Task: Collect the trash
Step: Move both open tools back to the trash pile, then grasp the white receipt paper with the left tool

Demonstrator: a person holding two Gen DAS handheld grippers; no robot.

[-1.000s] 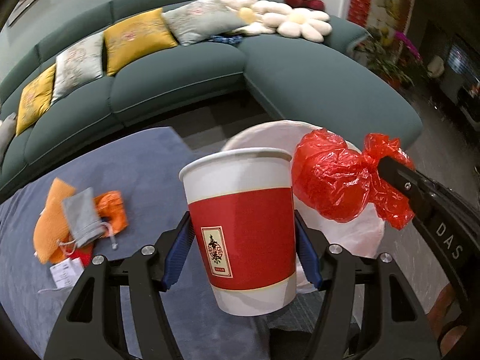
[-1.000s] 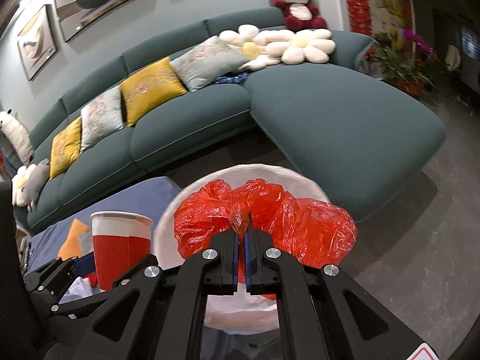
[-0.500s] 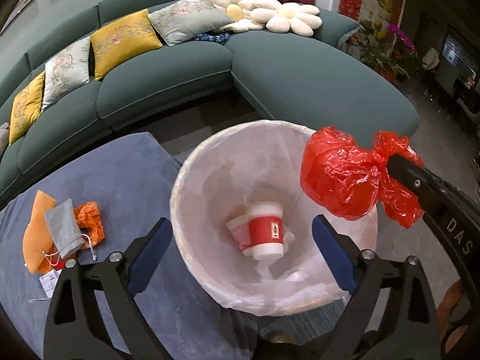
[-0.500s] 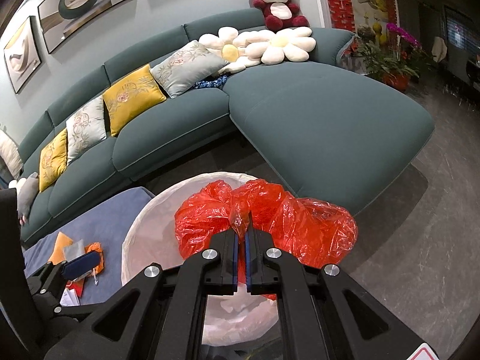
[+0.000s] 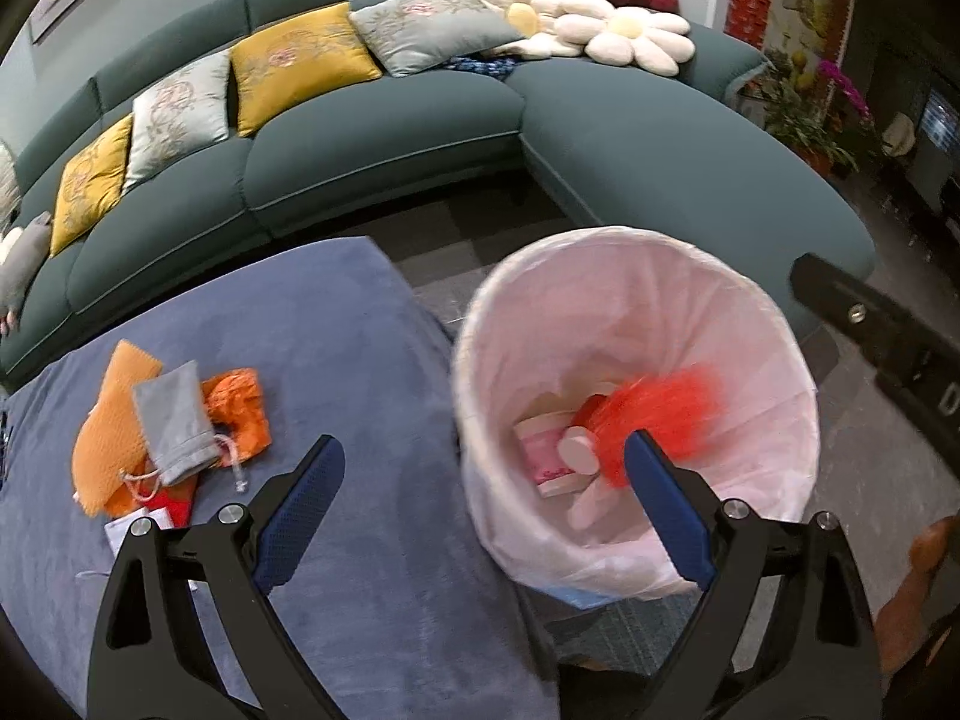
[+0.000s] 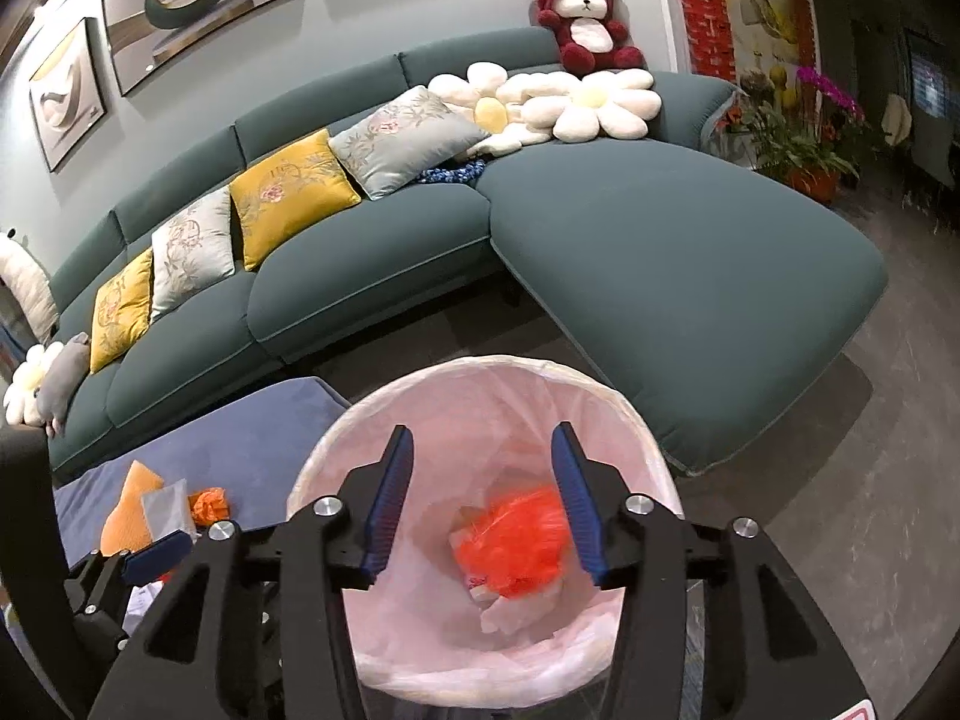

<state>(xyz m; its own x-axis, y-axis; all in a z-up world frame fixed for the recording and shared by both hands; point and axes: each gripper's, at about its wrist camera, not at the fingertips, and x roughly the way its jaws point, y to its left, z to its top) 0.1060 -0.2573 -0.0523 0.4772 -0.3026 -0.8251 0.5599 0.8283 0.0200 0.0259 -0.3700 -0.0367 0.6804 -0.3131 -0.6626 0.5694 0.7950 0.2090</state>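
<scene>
Trash is the business here, and most of it lies in the lined bin [image 6: 636, 414]. Start at the right gripper [image 6: 483, 498]: its jaws are opening, nothing is between them, and it hangs over the bin's mouth. Below it, toward five o'clock of the bin's floor in the right wrist view, the red plastic bag [image 6: 516, 546] shows as a motion-blurred smear, free of the pads and in the bin. That placement makes sense: held above the centre, a released bag falls clear of the rim.

The left gripper [image 5: 483, 516] stands wide and empty, straddling the bin's nine o'clock edge where it meets the blue cushion [image 5: 336, 372]. In its view the bag [image 5: 654, 414] streaks across a paper cup [image 5: 564, 456] lying tipped on the bin's floor. The right gripper's arm crosses in at three o'clock.

Out at nine o'clock on the cushion, well apart from the bin, sit an orange cloth [image 5: 114, 420], a grey drawstring pouch [image 5: 174, 420] lying on it and a crumpled orange wrapper [image 5: 240, 414] just beside it.

A second ago the left gripper was clamped on the cup and the right was pinched on the bag's knot; half a second ago the cup was already down and the bag was yet held. Now both are released, and the cushion's litter looks like the work left.
</scene>
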